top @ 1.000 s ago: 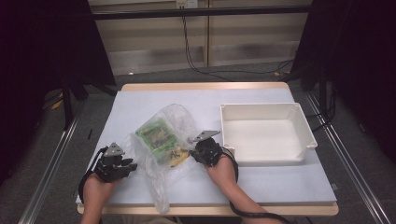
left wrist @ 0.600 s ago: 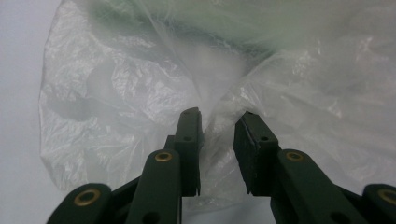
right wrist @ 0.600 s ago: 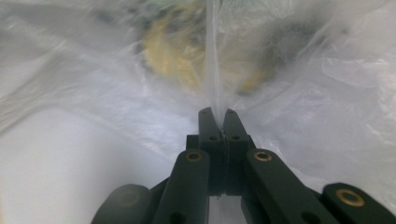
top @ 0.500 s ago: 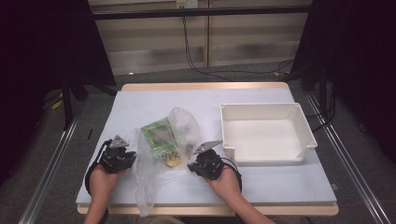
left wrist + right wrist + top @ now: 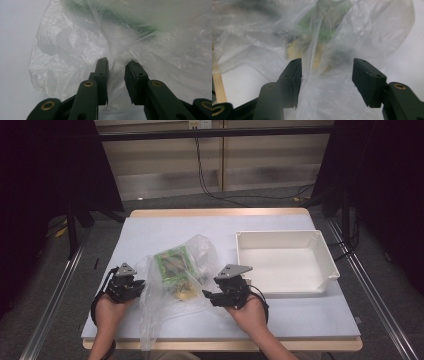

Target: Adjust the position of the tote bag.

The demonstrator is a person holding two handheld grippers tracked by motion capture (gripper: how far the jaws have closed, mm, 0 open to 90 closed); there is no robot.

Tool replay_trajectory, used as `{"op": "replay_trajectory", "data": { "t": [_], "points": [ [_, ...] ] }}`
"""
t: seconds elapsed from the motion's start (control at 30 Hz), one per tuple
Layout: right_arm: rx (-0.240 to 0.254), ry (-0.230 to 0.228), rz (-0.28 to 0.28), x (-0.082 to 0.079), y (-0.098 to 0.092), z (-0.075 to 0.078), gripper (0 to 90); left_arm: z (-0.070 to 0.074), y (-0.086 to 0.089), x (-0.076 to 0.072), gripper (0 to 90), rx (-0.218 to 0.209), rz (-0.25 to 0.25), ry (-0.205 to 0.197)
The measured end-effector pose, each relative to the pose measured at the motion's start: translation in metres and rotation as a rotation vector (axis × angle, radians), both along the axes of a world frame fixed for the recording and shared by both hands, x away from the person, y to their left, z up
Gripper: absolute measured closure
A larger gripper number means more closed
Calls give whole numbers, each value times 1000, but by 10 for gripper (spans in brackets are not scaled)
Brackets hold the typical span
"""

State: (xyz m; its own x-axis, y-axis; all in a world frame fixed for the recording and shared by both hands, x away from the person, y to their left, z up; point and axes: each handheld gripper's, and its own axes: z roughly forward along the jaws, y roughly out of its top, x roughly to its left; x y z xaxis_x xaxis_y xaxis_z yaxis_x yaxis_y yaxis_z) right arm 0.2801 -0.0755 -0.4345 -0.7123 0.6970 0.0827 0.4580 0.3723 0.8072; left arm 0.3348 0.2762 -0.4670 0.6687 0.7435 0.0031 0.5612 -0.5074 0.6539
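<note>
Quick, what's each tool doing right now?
Left tool: closed on the plastic bag.
Right tool: jaws just opened, bag film between them, not gripped.

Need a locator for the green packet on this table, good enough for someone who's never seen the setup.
Start at the white rectangular plastic bin on the right half of the white table. Just left of it lies a crumpled clear plastic bag, between the two black handheld grippers. The flat green printed packet sits inside the bag's far end; it is green and square, unlike the small yellowish items nearer the person.
</note>
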Motion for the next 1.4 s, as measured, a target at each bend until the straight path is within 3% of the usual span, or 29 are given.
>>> {"op": "replay_trajectory", "data": {
  "t": [0.13,0.2,0.27,0.43,0.53,0.67,0.8,1.1,1.23,1.33,1.4],
  "points": [
    [-5,-56,-6,13,6,8,377,2,-1,-1,726,17,-12,-1],
    [0,-64,-16,17,7,10,365,1,-2,-2,726,14,-11,-2],
    [5,-66,-51,31,11,13,367,1,-1,-2,725,15,-16,1],
    [-78,34,-92,46,22,-2,437,1,0,-5,719,-1,-35,-3],
    [-115,42,-105,50,25,-10,571,1,0,-6,718,-8,-38,0],
    [-129,80,-86,53,24,-14,895,1,-1,-3,738,4,-41,-1],
    [-118,119,-70,53,19,-19,900,1,-1,0,757,-10,-34,-3],
    [-16,202,-25,21,1,-27,895,-1,-6,23,781,-11,-16,-5],
    [-20,166,-28,16,-3,-26,767,1,-4,19,772,-12,-14,-1],
    [-27,131,-12,16,-5,-16,763,6,2,13,756,-19,-10,-14],
    [-47,91,-15,16,-4,-8,688,10,4,9,721,-35,0,-18]
  ]
}}
